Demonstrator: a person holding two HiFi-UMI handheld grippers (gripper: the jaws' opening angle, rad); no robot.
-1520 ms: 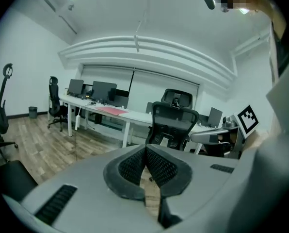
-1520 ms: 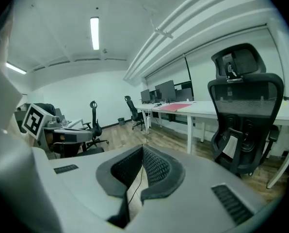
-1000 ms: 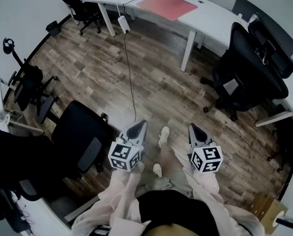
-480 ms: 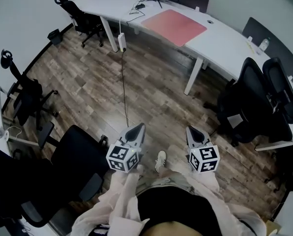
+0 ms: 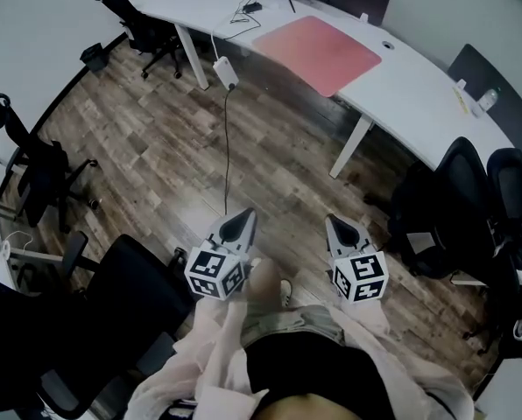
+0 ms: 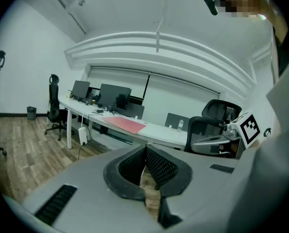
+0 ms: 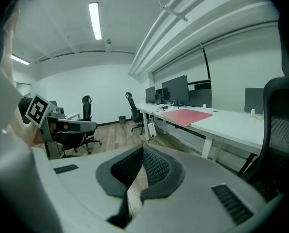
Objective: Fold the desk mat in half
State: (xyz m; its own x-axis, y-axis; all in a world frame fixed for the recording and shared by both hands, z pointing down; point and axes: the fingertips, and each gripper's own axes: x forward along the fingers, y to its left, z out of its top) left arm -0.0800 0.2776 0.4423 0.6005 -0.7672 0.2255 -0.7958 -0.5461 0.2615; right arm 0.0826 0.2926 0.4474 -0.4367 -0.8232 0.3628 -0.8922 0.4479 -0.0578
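Note:
A pink desk mat (image 5: 320, 52) lies flat on the long white desk (image 5: 419, 103) at the far side of the room. It also shows as a pink patch in the left gripper view (image 6: 124, 124) and in the right gripper view (image 7: 185, 115). My left gripper (image 5: 239, 223) and right gripper (image 5: 337, 228) are held side by side above the wooden floor, far short of the desk. Both are shut with nothing between their jaws.
Black office chairs stand at the right (image 5: 454, 208), the lower left (image 5: 112, 313), the left wall (image 5: 24, 173) and the far end (image 5: 134, 20). A power strip (image 5: 225, 71) hangs off the desk with a cable (image 5: 226, 147) running over the floor. Monitors (image 6: 101, 95) stand on the desk.
The view has shifted forward across the floor: the desk and pink mat now lie nearer and larger. Both grippers have kept their shut stance side by side.

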